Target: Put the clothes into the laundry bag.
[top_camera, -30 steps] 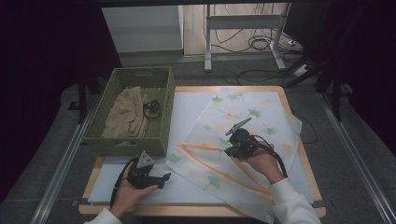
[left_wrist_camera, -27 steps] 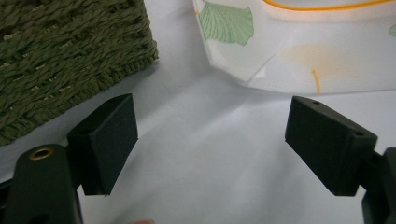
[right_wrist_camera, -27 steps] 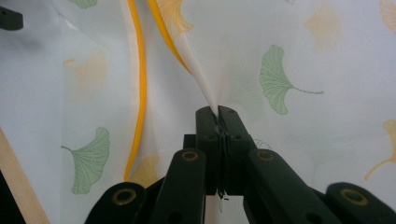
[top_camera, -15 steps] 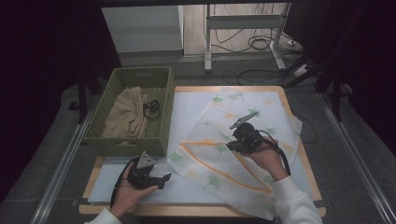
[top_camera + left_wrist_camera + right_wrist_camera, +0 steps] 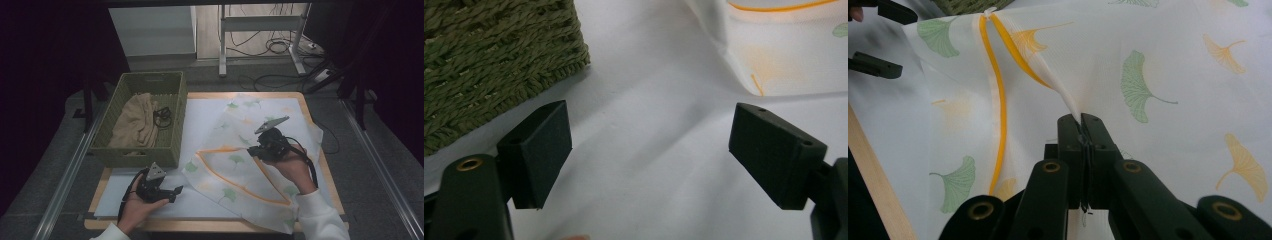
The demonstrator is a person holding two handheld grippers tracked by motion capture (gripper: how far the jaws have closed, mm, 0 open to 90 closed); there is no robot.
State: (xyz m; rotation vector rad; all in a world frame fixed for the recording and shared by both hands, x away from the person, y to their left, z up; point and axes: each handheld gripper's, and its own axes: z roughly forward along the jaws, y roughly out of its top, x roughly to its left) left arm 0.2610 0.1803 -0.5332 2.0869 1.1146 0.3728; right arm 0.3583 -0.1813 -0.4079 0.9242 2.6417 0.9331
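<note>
Cloth (image 5: 1148,65) pinch shows clearly behind right claw (image 5: 1081,120).

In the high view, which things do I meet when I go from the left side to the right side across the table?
green woven basket holding a beige cloth → left gripper, jaws open → leaf-patterned cloth → right gripper, shut on that cloth's fold.

Dim, grainy high view – dark surroundings; both close-up views brightly lit, near jaws softly blurred.
</note>
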